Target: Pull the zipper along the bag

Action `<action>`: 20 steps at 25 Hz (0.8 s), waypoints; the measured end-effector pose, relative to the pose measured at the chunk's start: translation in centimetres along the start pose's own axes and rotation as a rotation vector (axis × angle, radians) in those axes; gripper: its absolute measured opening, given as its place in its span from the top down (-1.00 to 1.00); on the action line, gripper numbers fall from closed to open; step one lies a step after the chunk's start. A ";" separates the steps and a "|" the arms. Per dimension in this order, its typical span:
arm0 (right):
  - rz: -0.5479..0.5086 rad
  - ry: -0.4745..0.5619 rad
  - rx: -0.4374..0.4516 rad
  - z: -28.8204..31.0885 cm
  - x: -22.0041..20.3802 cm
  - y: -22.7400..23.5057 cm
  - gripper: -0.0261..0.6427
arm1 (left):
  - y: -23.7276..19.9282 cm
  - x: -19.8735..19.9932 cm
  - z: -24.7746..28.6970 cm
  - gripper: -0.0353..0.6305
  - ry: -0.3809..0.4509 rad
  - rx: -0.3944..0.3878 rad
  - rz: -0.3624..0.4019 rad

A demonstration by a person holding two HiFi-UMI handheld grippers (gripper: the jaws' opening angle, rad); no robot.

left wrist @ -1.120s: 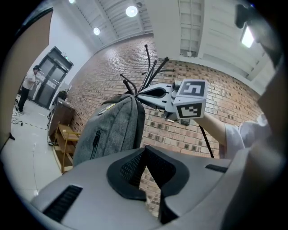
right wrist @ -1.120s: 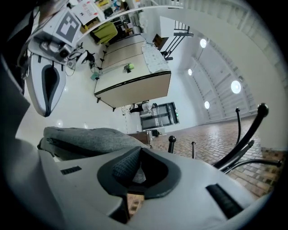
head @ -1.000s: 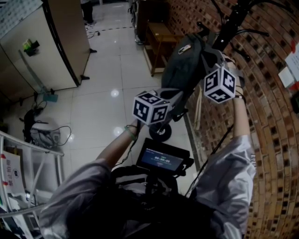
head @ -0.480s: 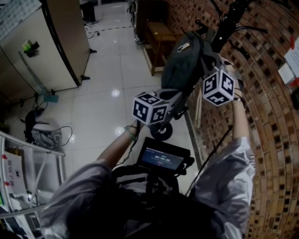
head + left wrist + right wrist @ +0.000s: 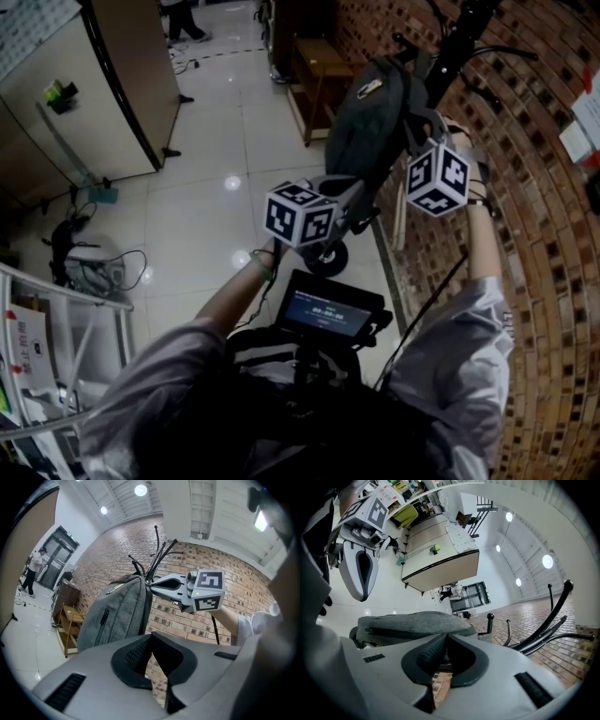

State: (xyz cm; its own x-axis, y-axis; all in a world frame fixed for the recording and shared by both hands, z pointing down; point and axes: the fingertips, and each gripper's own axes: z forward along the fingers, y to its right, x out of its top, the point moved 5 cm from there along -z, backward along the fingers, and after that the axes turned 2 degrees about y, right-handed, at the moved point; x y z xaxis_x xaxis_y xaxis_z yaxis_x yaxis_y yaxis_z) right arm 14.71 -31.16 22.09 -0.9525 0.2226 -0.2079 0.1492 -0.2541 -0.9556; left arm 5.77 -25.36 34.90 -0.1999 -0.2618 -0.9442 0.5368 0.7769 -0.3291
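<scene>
the grey backpack point(image 5: 367, 122) hangs upright from a black stand point(image 5: 457, 42) against the brick wall, just ahead of both grippers. we judge the right gripper point(image 5: 446, 641) nearer, at the bag's edge. the left gripper point(image 5: 151, 639) sits by its lower end. both have their jaws pressed together on nothing. the zipper point(image 5: 403, 631) runs along the bag's long axis. we cannot read its small tag point(image 5: 368, 92).

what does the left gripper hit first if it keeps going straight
Probably the grey bag, whose edge hangs just beyond the left gripper and its closed tips; depth is unclear, so it could slip past to the brick wall.
</scene>
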 end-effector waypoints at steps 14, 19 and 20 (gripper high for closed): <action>0.022 -0.020 0.066 -0.8 -0.1 -3.8 0.85 | 0.0 -0.4 -0.5 0.88 -0.009 -0.011 -0.014; 0.068 -0.017 0.083 -0.9 -0.5 -4.8 0.84 | -0.1 -1.0 -0.6 0.88 -0.020 -0.006 -0.023; 0.072 -0.017 0.087 -0.9 -0.6 -5.1 0.84 | -0.2 -1.1 -0.7 0.88 -0.023 -0.004 -0.025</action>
State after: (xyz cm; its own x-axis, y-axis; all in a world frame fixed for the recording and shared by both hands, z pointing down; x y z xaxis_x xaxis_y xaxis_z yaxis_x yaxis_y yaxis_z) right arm 14.73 -29.14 26.91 -0.9445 0.1849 -0.2715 0.1948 -0.3502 -0.9162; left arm 5.34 -24.83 36.04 -0.1941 -0.2939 -0.9359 0.5285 0.7724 -0.3522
